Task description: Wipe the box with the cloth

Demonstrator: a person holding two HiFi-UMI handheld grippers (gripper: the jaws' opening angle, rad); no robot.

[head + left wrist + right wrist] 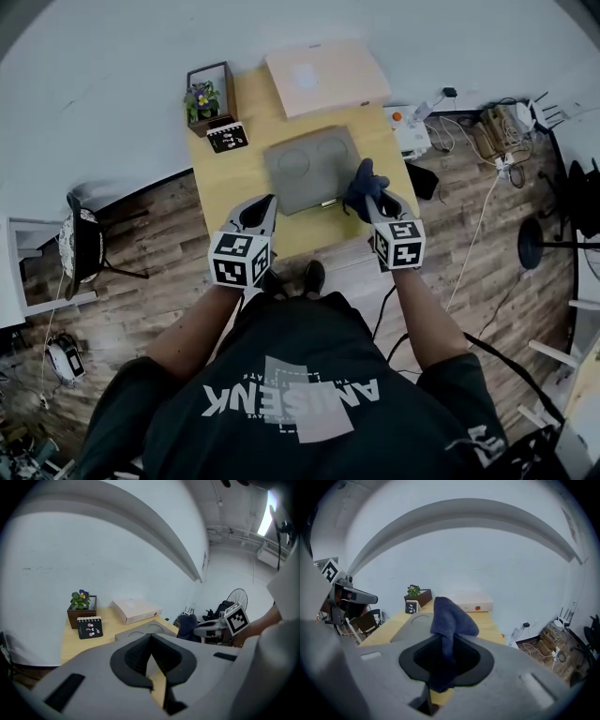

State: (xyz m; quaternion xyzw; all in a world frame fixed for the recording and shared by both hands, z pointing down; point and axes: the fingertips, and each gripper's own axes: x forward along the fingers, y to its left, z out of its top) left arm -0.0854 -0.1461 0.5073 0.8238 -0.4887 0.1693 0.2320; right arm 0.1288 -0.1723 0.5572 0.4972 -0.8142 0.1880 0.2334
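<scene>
So the setup is a light yellow wooden tabletop (pixel 234 178) with a flat grey box with 2 round dents in its lid (pixel 309 167) sitting about in the middle. The right tongs (pixel 368 200) are pinching a dark blue bunched-up cloth (pixel 364 183). In the right gripper view the cloth (pixel 450 616) is squeezed between the 2 jaws and sticks up past the tips in a floppy lump. From the head view it sits right at the box's right edge, near the front corner. I honestly can't tell if it's actually touching the box or just above it.

The left tongs (pixel 271 200) are pressed together with nothing in them. The left gripper view shows the tips (pixel 150 639) meeting, with the grey box (pixel 138 631) just beyond them. They're off the box's front left corner, pointing at it.

Other stuff at the far end of the tabletop:
- a pale pink flat cardboard box (pixel 326 75)
- a small dark wooden planter with purple flowers (pixel 208 94)
- a little black flip calendar (pixel 227 137) right in front of the planter
</scene>
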